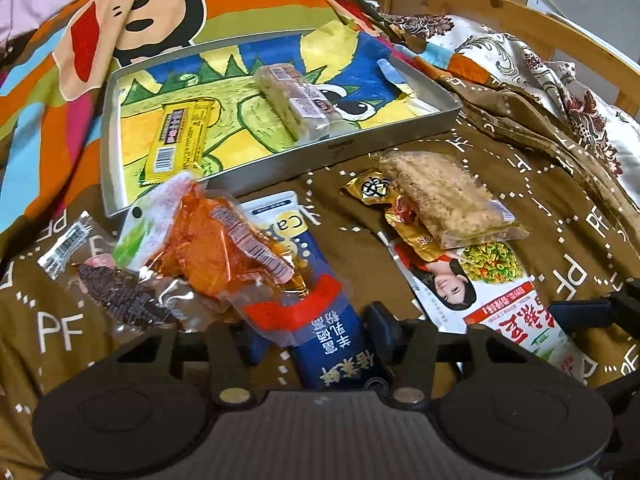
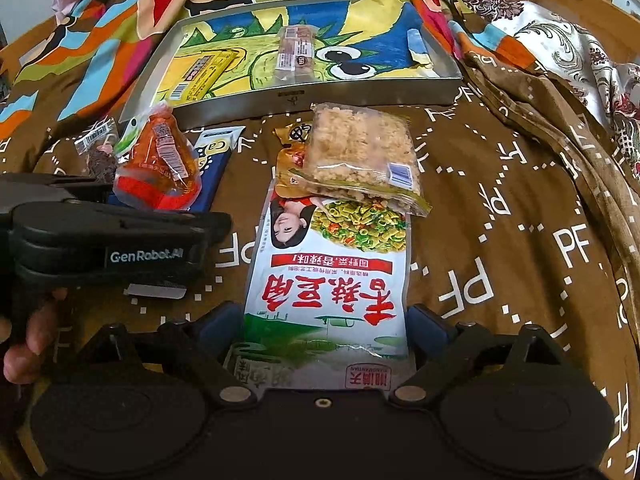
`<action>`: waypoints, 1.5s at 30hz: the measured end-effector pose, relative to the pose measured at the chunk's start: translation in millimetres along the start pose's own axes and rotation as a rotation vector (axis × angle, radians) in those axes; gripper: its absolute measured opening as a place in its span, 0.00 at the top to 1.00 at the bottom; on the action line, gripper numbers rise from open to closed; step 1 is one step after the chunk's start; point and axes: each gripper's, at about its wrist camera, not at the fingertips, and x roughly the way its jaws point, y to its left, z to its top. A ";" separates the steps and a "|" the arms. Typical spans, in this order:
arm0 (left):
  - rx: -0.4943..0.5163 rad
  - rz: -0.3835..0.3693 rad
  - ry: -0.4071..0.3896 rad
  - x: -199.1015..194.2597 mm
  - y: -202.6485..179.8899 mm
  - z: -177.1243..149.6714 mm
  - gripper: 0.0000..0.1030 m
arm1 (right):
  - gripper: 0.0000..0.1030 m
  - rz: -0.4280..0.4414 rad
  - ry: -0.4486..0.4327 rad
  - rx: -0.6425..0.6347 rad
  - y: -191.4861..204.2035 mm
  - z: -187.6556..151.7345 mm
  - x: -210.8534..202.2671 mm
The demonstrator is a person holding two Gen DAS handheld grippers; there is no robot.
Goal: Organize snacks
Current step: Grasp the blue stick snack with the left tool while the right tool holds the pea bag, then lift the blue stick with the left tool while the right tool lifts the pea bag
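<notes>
A grey metal tray lies on the bed, holding a yellow bar and a pale wrapped cake. In front of it lie loose snacks. My left gripper is open with its fingers on either side of a blue packet, which lies under an orange pouch. My right gripper is open around the near end of a white and red snack bag. A clear crisp-rice pack rests on a gold packet.
A dark snack in clear wrap lies at the left. The brown printed sheet covers the bed, with a colourful cartoon blanket behind the tray and a wooden bed frame at the right. The left gripper body shows in the right wrist view.
</notes>
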 end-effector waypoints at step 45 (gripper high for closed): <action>-0.009 0.023 0.106 -61.2 -11.6 -37.2 0.59 | 0.28 -0.059 -0.091 -0.186 21.2 -41.4 -41.1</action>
